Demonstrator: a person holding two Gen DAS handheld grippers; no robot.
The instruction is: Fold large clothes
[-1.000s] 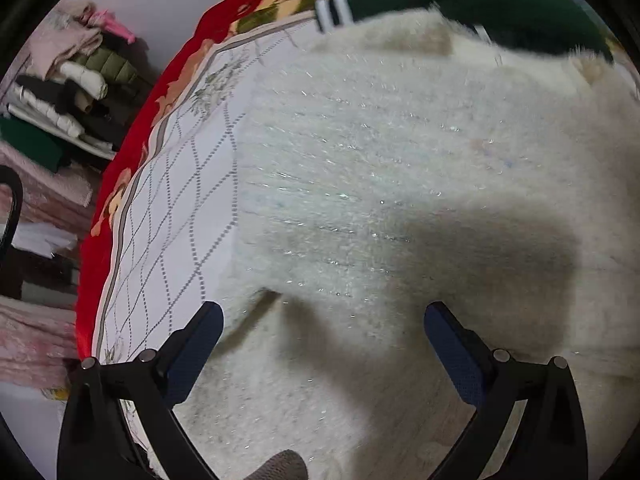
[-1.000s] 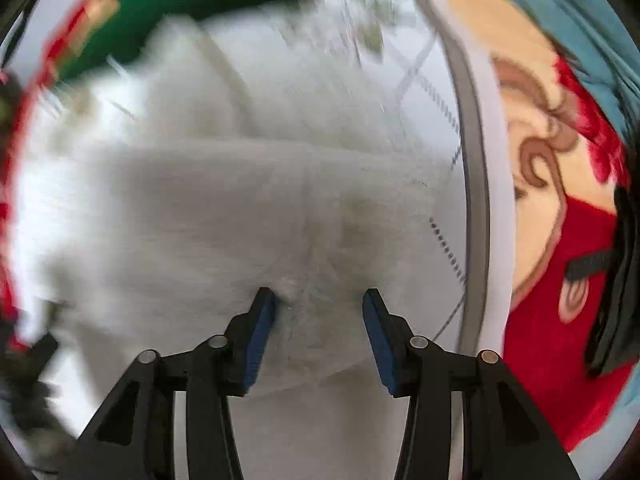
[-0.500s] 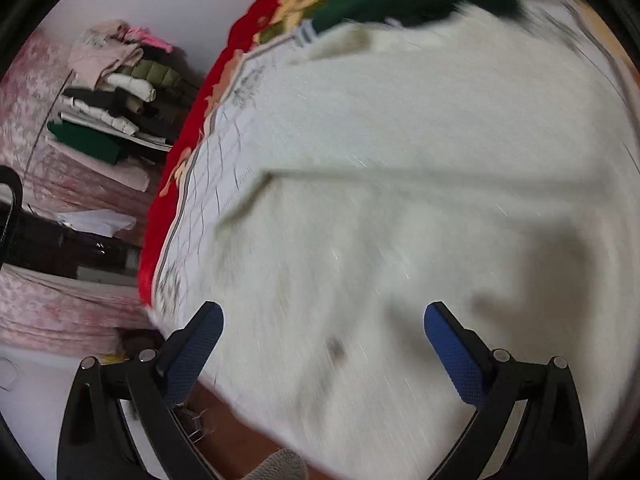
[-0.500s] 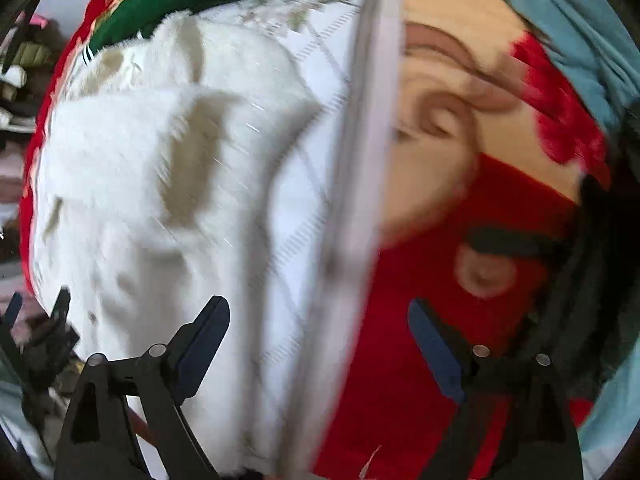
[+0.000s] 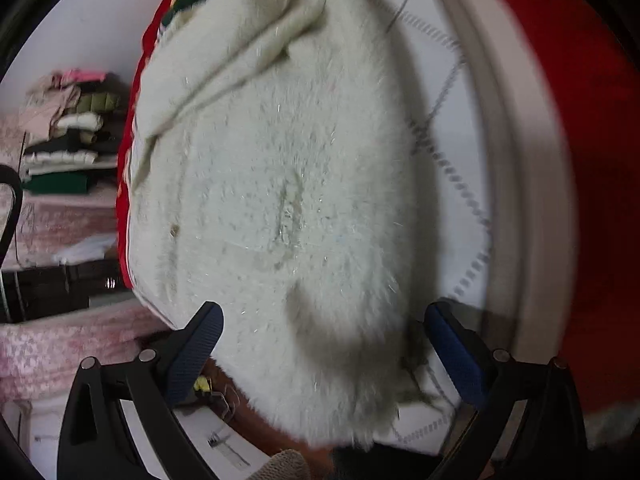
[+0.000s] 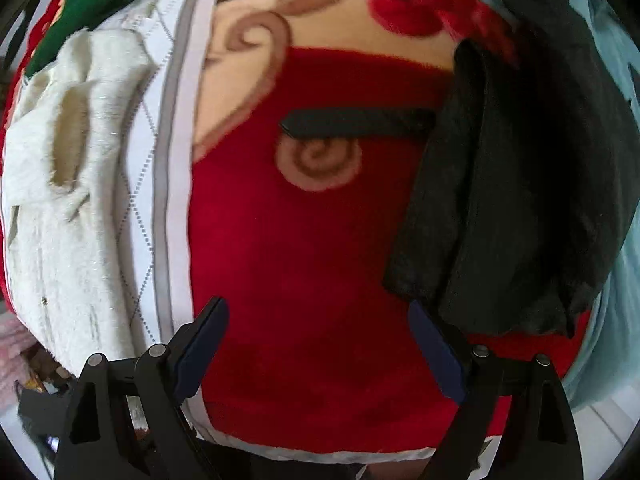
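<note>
A fluffy white sweater [image 5: 288, 208] lies folded on the red and white blanket [image 5: 592, 160], near its front edge. My left gripper [image 5: 322, 354] is open and empty, its fingers spread over the sweater's near end. In the right wrist view the sweater [image 6: 60, 184] lies at the far left. My right gripper [image 6: 320, 346] is open and empty above the red part of the blanket [image 6: 304, 264]. A black garment [image 6: 516, 184] lies crumpled to the right of it, with a black strap [image 6: 356, 123] reaching left.
A green garment [image 6: 92, 0] lies at the back left of the blanket. A stack of folded clothes [image 5: 68, 132] sits on a pink-covered surface at the left. A light blue cloth [image 6: 616, 56] lies at the far right.
My right gripper has let go of the sweater, opened wide and swung right over the red blanket toward the black garment. My left gripper has pulled back toward the sweater's near end.
</note>
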